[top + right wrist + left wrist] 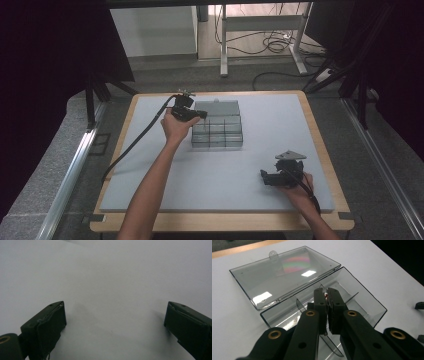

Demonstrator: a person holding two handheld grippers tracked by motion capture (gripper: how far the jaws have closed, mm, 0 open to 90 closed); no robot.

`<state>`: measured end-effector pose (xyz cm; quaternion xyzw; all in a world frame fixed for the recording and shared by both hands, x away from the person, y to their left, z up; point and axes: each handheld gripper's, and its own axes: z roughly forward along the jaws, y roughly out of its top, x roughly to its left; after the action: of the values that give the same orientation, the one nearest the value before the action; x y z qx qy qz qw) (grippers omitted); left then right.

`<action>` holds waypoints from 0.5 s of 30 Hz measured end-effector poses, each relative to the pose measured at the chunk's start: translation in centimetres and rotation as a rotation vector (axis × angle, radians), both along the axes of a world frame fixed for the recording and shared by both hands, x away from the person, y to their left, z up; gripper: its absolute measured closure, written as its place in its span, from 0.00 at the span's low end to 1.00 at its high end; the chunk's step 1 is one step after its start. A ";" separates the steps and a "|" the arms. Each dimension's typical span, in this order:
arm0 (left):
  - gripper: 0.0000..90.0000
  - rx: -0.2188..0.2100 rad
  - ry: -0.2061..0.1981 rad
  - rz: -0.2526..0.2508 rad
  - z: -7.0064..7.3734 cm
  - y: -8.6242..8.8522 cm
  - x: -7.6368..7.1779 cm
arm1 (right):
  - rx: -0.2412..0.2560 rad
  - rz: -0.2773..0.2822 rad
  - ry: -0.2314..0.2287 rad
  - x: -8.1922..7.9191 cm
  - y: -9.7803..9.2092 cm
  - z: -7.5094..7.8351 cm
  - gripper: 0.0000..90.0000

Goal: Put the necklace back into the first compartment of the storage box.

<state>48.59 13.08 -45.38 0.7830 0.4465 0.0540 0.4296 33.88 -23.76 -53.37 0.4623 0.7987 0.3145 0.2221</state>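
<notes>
One open clear compartment box (322,302), lid (284,275) flat behind.

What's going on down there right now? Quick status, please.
Left gripper over open clear compartment box, jaws nearly shut on something small, reddish. Right gripper rests on table, jaws wide, empty. Lid laid flat back. Nothing obstructing.

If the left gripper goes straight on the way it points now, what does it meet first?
Probably the clear compartment box: the left gripper, jaws nearly closed on something small, points down into the open box, toward a divider or the floor. Depth is unclear.
</notes>
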 end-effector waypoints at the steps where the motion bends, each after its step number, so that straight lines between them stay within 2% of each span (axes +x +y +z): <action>1: 0.97 -0.010 0.005 0.003 -0.3 0.1 0.1 | 0.001 -0.001 0.001 0.0 0.0 0.0 0.04; 8: 0.97 -0.007 0.017 0.036 -1.6 0.7 0.8 | 0.000 0.000 0.000 0.0 0.0 0.0 0.04; 15: 0.97 0.029 0.029 0.050 -3.1 0.8 0.9 | 0.001 -0.001 0.001 0.0 0.0 0.0 0.04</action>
<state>49.48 13.84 -48.48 0.7785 0.4713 0.0599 0.4103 33.88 -23.76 -53.36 0.4628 0.7987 0.3144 0.2216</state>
